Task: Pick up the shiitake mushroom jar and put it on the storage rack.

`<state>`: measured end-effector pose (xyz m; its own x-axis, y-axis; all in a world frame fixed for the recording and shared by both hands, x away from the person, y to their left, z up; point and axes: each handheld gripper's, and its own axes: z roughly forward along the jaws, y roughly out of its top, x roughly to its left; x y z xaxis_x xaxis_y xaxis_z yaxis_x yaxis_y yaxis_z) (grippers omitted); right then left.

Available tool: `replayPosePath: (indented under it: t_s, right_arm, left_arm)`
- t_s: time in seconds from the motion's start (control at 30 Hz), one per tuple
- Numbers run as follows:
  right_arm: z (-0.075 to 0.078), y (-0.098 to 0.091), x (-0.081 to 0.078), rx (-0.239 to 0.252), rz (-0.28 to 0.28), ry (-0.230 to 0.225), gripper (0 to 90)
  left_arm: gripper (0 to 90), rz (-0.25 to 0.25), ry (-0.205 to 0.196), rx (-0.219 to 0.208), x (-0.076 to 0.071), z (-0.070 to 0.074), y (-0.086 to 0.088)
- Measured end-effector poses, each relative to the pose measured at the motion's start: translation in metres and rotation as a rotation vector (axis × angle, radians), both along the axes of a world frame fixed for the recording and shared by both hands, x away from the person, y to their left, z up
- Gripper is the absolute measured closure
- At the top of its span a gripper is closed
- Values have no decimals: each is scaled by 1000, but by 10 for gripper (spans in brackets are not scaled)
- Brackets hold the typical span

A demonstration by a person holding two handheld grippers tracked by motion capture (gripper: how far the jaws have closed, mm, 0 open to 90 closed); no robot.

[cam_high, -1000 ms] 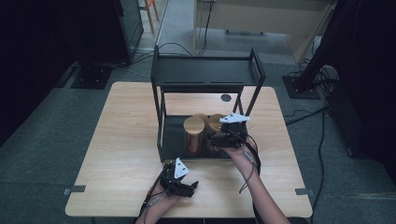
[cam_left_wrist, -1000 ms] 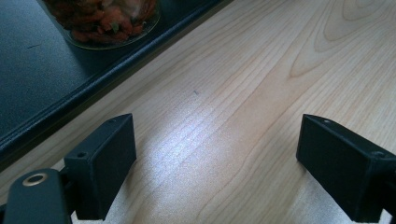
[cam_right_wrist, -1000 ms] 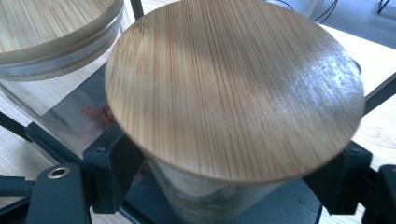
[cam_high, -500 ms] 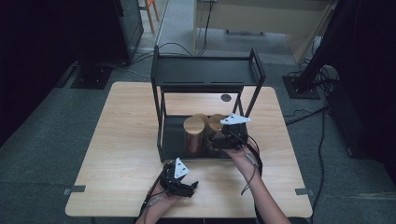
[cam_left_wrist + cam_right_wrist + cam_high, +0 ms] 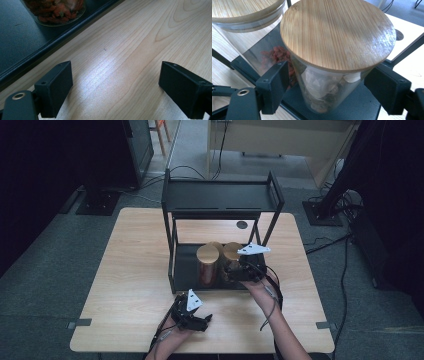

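Observation:
A black two-tier shelf (image 5: 220, 200) stands on the wooden table (image 5: 130, 270). On its lower tier are three glass jars with bamboo lids. My right gripper (image 5: 234, 270) reaches in from the front, its jaws against both sides of the right jar (image 5: 324, 90), just under the lid (image 5: 337, 32); this jar holds pale dried pieces. Beside it is a jar of red dried bits (image 5: 274, 56) and another lidded jar (image 5: 244, 12). My left gripper (image 5: 205, 319) lies low over the table in front of the shelf, its jaws wide apart over bare wood (image 5: 115, 82).
The shelf's front lip (image 5: 37, 52) runs just ahead of the left gripper, with the base of the red-filled jar (image 5: 57, 10) behind it. A round hole (image 5: 242, 224) sits in the table behind the shelf. Cables trail off the table's right side.

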<state>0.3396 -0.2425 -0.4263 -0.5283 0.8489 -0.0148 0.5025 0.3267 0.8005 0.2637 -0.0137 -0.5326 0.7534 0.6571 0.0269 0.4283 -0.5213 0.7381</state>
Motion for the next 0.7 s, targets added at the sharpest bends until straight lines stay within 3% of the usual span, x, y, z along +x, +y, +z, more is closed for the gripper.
replayPosePath:
  t_s: [0.5, 0.7]
  right_arm:
    - [1, -3, -8, 16, -4, 6, 202]
    - [-1, -6, -16, 44, 1, -20, 202]
  left_arm:
    - [122, 2, 0, -2, 0, 0, 0]
    - [122, 1, 0, 1, 0, 0, 0]
